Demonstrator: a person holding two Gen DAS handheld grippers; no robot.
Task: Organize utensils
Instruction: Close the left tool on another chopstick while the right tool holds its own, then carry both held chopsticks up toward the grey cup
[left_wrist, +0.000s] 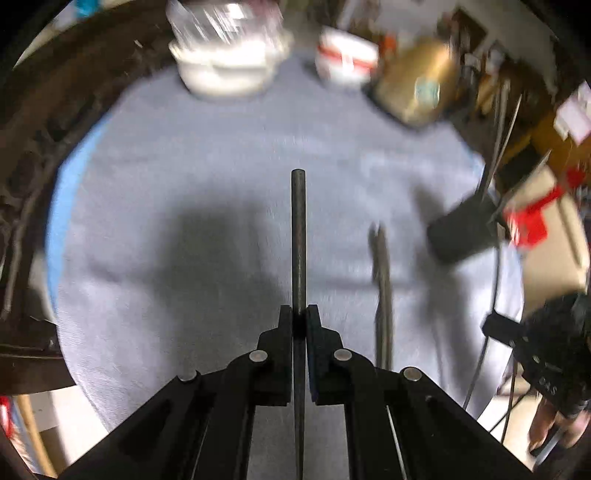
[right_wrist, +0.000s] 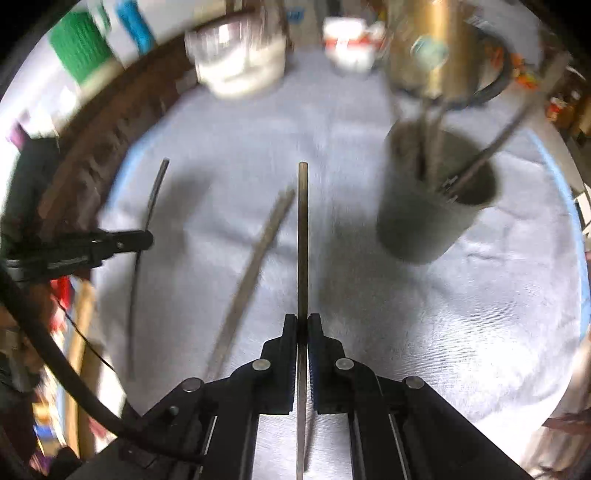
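Note:
My left gripper (left_wrist: 298, 314) is shut on a thin dark utensil handle (left_wrist: 298, 236) that points forward above the grey cloth. My right gripper (right_wrist: 303, 323) is shut on a thin metal utensil handle (right_wrist: 303, 236), also held above the cloth. A dark cup (right_wrist: 436, 206) at the right holds several utensils; it shows blurred in the left wrist view (left_wrist: 461, 229). One more utensil (right_wrist: 255, 269) lies on the cloth left of my right gripper, seen in the left wrist view (left_wrist: 382, 291) too. The left gripper (right_wrist: 144, 240) with its utensil shows at the left of the right wrist view.
The grey cloth (left_wrist: 184, 155) covers a round table. At the far edge stand a white bowl with a glass (left_wrist: 225, 70), a red and white container (left_wrist: 345, 59) and a brass pot (left_wrist: 417, 85). Room clutter lies beyond the table.

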